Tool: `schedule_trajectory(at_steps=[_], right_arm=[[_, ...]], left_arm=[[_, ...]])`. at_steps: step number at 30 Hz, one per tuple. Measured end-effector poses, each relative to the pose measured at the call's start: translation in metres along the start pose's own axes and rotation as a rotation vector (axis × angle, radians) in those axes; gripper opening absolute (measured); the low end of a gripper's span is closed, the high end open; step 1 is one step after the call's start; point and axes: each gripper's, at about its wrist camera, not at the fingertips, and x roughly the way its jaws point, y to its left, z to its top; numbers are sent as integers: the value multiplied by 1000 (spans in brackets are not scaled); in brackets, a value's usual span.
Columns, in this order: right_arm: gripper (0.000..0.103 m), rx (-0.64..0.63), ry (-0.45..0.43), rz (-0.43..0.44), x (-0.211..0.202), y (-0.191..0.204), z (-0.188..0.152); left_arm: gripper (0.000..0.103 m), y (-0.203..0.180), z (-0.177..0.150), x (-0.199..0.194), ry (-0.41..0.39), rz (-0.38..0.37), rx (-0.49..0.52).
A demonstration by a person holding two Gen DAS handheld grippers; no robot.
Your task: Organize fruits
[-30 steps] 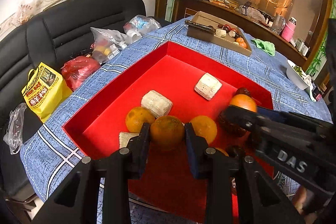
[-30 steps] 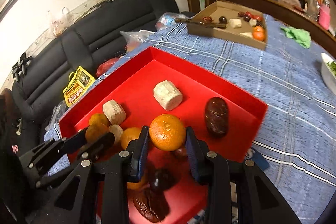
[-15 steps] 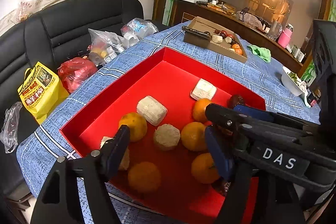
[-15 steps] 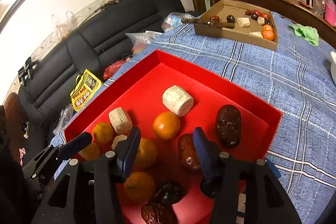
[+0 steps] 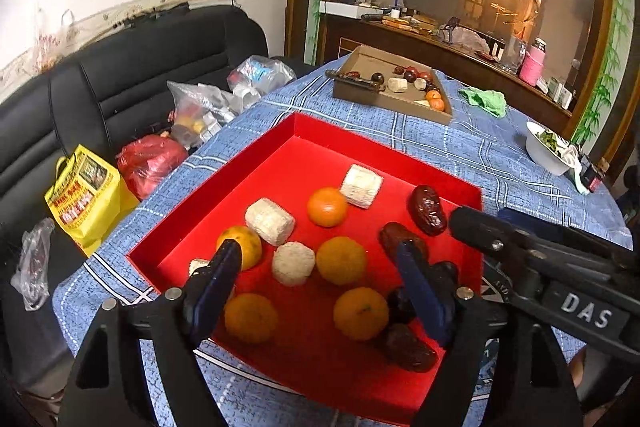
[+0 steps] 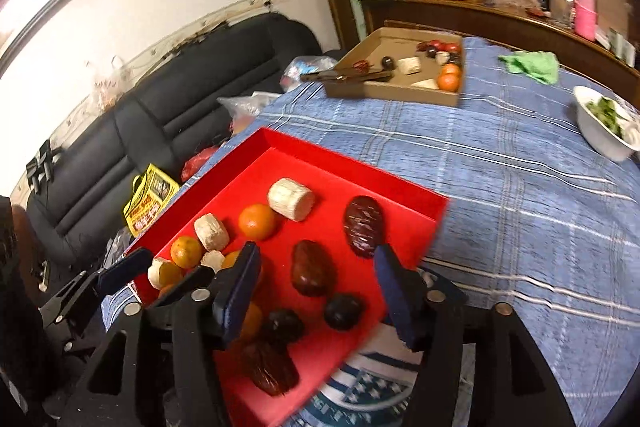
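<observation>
A red tray (image 5: 248, 163) of fruit is being carried by a blue plaid tablecloth (image 5: 460, 143) beside a black sofa (image 5: 120, 75), while both grippers (image 5: 320, 267) (image 6: 316, 279) are being held spread, gripping nothing.

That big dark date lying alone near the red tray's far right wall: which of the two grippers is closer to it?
Right. The right gripper hangs just short of the date, open. The left gripper sits farther left, over the oranges, also open.

5 oranges (image 5: 340, 260), 4 white blocks (image 5: 269, 221), 5 dates (image 5: 427, 204), 1 red tray (image 5: 304, 131)
</observation>
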Motion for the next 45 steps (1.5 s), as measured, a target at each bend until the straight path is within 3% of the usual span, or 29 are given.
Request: schedule_trajectory(at_steps=[13, 19, 20, 23, 25, 29, 32, 37, 42, 45], right_arm=[[74, 38, -148, -160, -72, -30, -32], [75, 58, -148, -154, -85, -39, -50], [75, 56, -149, -152, -85, -39, -52], [75, 41, -160, -146, -91, -36, -59], [77, 28, -168, -142, -95, -33, -63], [83, 2, -174, -135, -98, -26, -72], [86, -25, -163, -148, -96, -22, -78], [87, -60, -140, -166, -90, -15, -85], [89, -93, -128, -177, -84, -8, -86], [89, -110, -116, -176, -80, -4, -87]], left_arm=[[88, -32, 0, -43, -101, 61, 46], [96, -40, -4, -82, -268, 173, 16], [102, -41, -5, -90, -310, 196, 9], [103, -40, -8, -110, -389, 173, -27], [103, -38, -9, -111, -375, 151, -54], [103, -41, -7, -96, -270, 168, -67], [103, -42, -11, -87, -212, 139, -78], [103, -47, -15, -81, -194, 124, -68], [103, -54, -22, -73, -206, 188, -14], [103, -52, -24, -65, -180, 190, -3]])
